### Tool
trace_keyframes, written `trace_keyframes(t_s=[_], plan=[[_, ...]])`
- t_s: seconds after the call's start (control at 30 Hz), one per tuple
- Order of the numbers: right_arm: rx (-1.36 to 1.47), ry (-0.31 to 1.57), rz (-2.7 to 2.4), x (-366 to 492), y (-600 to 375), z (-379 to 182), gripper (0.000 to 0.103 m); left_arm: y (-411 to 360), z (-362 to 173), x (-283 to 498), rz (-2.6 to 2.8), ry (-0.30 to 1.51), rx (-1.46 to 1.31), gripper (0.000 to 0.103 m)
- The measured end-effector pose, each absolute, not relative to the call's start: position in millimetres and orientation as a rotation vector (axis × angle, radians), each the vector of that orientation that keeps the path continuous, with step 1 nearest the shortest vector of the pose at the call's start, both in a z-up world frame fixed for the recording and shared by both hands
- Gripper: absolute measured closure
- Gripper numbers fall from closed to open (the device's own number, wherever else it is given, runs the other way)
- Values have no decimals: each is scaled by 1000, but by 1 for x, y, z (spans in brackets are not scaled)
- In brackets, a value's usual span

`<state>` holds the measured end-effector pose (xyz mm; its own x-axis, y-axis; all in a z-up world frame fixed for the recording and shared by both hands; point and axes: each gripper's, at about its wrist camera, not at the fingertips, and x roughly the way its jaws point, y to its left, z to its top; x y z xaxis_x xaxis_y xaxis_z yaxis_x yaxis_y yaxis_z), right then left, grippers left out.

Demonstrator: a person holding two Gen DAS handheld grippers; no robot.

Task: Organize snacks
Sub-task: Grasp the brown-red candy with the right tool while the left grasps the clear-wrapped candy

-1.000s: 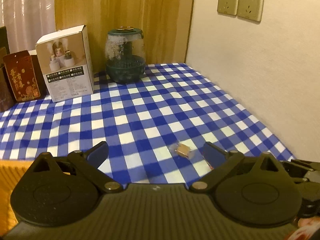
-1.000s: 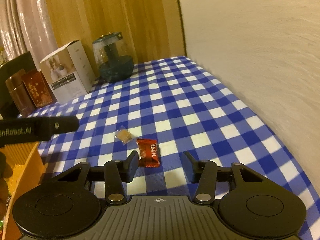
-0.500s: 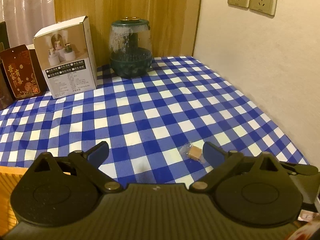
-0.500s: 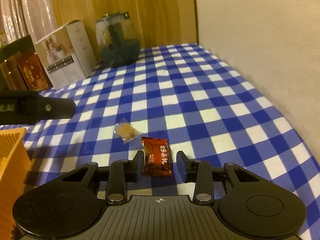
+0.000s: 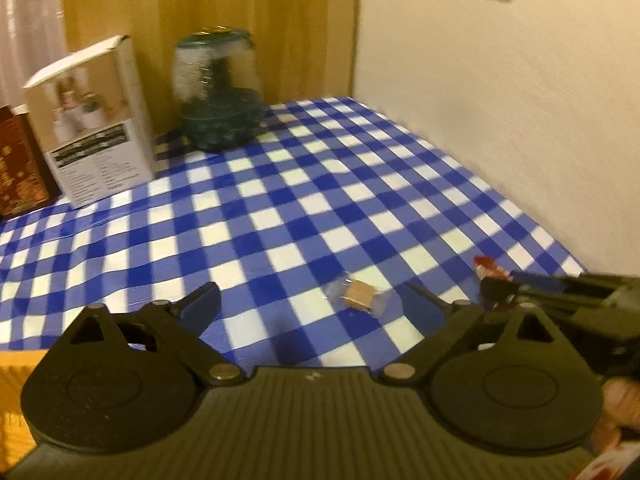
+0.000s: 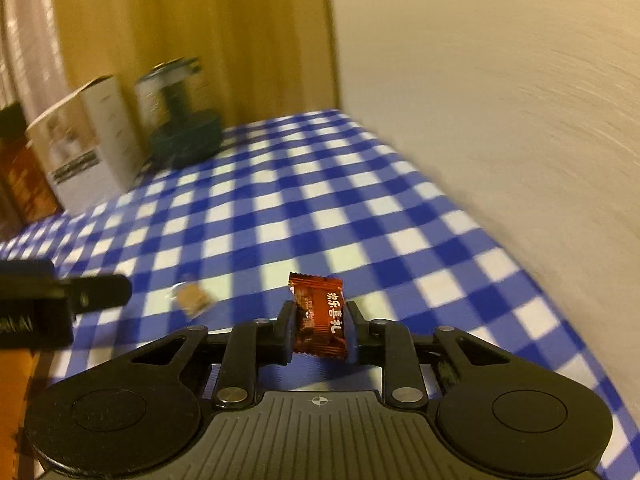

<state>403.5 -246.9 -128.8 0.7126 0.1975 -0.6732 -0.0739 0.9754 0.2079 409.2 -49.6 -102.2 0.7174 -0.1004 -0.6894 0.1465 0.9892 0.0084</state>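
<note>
Both wrist cameras look down low over the blue-and-white checked bench [image 5: 304, 200], sharing its far wall corner.

The red candy [image 6: 320, 318] stands upright at lower centre; the clear-wrapped tan candy [image 6: 191, 298] lies at its left.

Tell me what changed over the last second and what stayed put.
The right gripper has just been closing and is now shut on the red candy packet, tilting its far end up off the checked tablecloth. The left gripper moved in toward the clear-wrapped brown candy, its jaws narrowing slightly but open around it. That candy, the white box and the green jar stayed put.
</note>
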Motion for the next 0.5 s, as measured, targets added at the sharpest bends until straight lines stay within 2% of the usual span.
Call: trace_keyframes(t_s=[0.17, 0.33, 0.43, 0.5], plan=[[235, 800, 121, 404, -263, -137, 78, -66, -118, 423, -198, 802, 127, 23], [231, 798, 133, 403, -261, -136, 78, -74, -130, 437, -237, 833, 130, 29], [230, 794, 143, 403, -258, -136, 78, -77, -137, 445, -251, 849, 139, 38], [231, 791, 148, 404, -257, -136, 78, -77, -141, 448, -250, 856, 142, 40]])
